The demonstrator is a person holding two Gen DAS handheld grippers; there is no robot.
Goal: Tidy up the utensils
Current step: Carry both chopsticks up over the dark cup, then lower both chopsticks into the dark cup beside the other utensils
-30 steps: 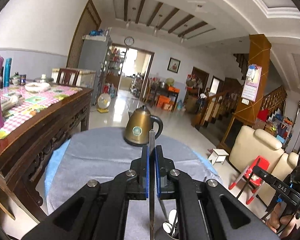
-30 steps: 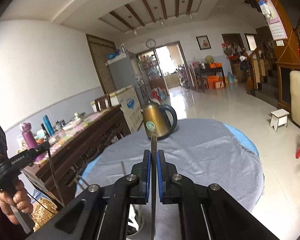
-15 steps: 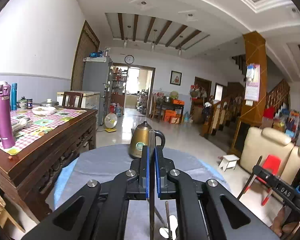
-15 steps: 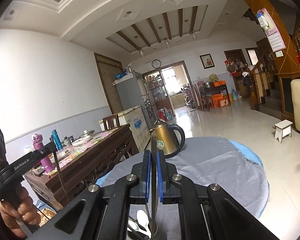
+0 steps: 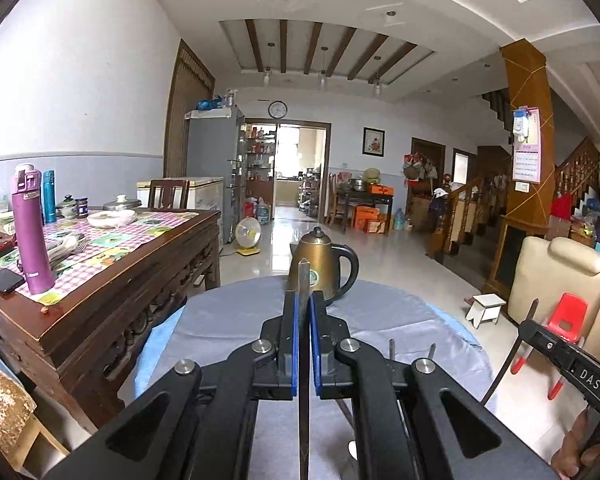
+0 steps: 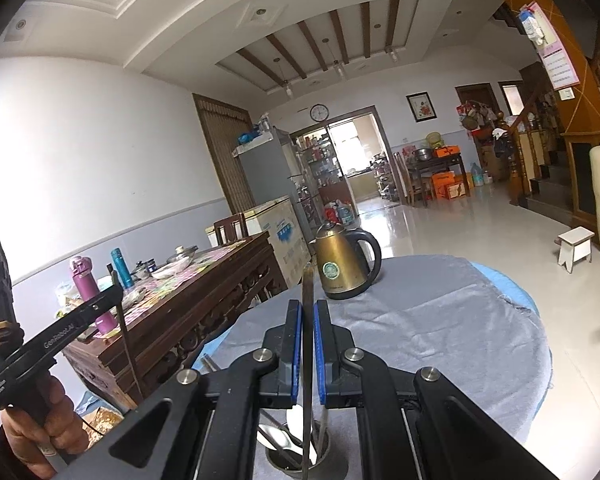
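My left gripper [image 5: 303,306] is shut on a thin metal utensil handle [image 5: 303,360] that stands upright between the blue pads; its lower end is hidden. My right gripper [image 6: 307,312] is shut on another thin metal utensil handle [image 6: 307,344], held upright over a round metal holder [image 6: 300,450] with spoons [image 6: 286,440] in it on the grey cloth. The left gripper also shows at the left edge of the right wrist view [image 6: 116,292]. Two more handle tips [image 5: 392,350] stick up beside my left gripper.
A round table with a grey cloth [image 6: 440,320] carries a brass kettle [image 6: 342,266] at its far side. A wooden table [image 5: 112,264] with a purple bottle [image 5: 30,232] stands to the left. A cream sofa [image 5: 560,276] and red chair are at the right.
Both grippers have risen and tilted up, each with its utensil still gripped. The metal holder with spoons has come into the right wrist view.
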